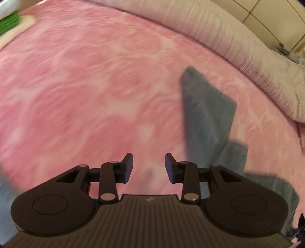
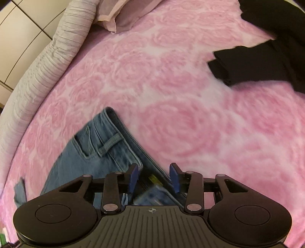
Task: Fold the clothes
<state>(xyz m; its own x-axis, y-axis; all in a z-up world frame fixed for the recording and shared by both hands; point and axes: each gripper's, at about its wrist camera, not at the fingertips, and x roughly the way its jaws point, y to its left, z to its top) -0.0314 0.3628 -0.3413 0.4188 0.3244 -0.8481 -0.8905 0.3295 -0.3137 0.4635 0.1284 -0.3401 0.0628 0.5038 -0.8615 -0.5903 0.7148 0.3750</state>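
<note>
Blue jeans (image 2: 99,150) lie on the pink rose-patterned bedspread (image 2: 171,99). In the right wrist view their waistband, belt loop and pocket are at lower left, running under my right gripper (image 2: 153,176), which is open with the waistband between its fingers. In the left wrist view a leg of the jeans (image 1: 205,114) stretches away at the right. My left gripper (image 1: 148,167) is open and empty over the bedspread (image 1: 95,85), left of that leg.
A grey padded bed edge (image 1: 247,47) curves along the right of the left view and along the left of the right view (image 2: 47,57). Black clothes (image 2: 257,63) lie at upper right. A pink pillow (image 2: 122,17) lies at the top. Something green (image 1: 9,22) sits far left.
</note>
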